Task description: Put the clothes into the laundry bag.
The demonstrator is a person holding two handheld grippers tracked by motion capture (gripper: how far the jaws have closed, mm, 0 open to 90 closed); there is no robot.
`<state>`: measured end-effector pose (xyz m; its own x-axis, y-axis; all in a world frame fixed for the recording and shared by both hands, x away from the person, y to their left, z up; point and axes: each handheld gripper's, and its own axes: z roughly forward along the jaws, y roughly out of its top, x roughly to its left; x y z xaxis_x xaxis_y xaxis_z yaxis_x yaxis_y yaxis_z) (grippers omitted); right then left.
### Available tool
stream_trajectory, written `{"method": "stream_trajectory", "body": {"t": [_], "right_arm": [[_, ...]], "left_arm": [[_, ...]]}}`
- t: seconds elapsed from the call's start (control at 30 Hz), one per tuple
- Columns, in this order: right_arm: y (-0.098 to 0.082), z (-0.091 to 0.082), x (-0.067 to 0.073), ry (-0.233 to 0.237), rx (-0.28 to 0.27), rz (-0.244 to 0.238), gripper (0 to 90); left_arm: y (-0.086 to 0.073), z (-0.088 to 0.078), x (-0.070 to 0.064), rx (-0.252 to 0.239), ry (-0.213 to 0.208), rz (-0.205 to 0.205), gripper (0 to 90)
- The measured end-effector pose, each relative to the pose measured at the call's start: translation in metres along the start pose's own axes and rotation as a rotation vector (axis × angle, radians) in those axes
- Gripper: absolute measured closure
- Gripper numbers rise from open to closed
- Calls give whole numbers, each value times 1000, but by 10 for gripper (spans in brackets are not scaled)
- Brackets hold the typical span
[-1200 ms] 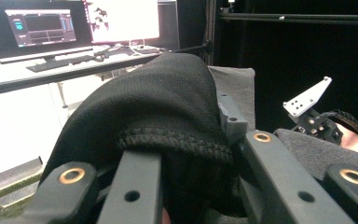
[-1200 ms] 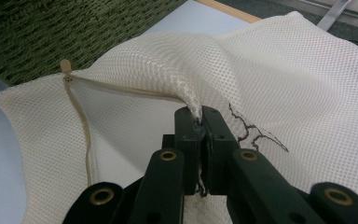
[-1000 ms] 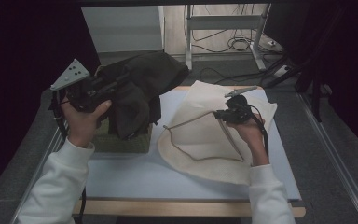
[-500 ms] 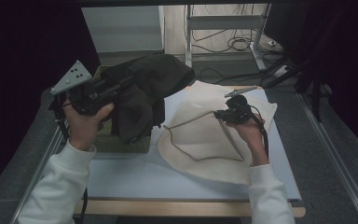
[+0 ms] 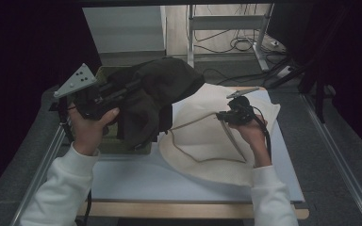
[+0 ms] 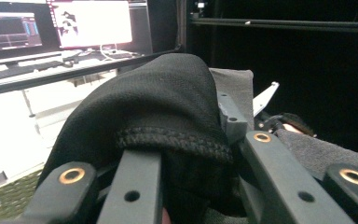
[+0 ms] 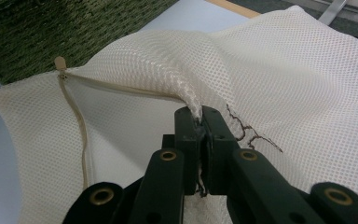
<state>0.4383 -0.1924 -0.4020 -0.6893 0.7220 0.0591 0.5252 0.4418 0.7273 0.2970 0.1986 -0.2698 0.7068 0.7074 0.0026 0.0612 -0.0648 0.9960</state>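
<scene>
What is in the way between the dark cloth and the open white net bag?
Nothing visible blocks it. The left gripper holds the dark cloth up beside the white net bag, while the right gripper pinches the bag's edge and lifts its zipper mouth open toward the cloth.

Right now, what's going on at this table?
A person works with a gripper in each hand. The left gripper holds a dark garment lifted above a green basket. The right gripper is clamped on a fold of a cream mesh laundry bag, lifting its unzipped edge. The garment is not yet in the bag.
</scene>
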Motion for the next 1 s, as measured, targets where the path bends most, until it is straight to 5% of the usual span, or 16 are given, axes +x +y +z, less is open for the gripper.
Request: {"method": "stream_trajectory", "body": {"t": [1.0], "right_arm": [[-2,1,-4,-1,-2,14,865]], "left_arm": [[-4,7,-41,-19,-184,-20,750]]}}
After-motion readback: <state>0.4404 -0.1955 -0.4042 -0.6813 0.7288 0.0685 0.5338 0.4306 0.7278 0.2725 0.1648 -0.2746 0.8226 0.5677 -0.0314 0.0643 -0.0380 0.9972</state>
